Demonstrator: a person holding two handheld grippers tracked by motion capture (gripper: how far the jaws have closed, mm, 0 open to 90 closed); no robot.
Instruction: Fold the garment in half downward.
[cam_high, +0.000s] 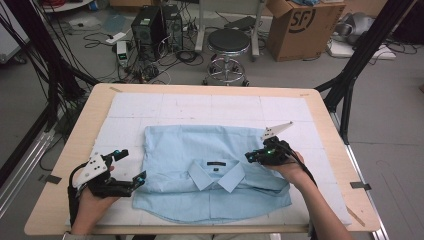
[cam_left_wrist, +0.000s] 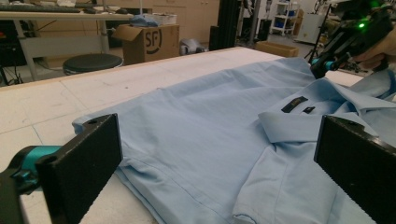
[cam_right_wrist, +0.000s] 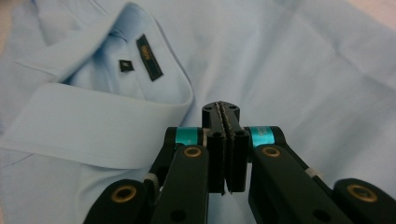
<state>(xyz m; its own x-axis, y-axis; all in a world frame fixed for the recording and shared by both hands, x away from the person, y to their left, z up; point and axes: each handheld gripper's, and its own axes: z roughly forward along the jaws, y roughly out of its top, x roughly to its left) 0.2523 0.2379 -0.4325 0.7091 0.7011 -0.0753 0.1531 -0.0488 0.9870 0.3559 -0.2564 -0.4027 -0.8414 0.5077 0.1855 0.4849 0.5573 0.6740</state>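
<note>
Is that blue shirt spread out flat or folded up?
Folded: the shirt lies as a neat rectangle, collar on top, sleeves tucked away.

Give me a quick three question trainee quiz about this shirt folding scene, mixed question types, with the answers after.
1. True or false: the right tongs are shut, with no fold of cloth seen between them.
2. The black labels sit: A) inside the collar, B) on a cuff, C) on the hem.
3. Fill in: the left tongs stand ____ at the edge of the light blue shirt.

Key: 1 true; 2 A; 3 open.
</note>
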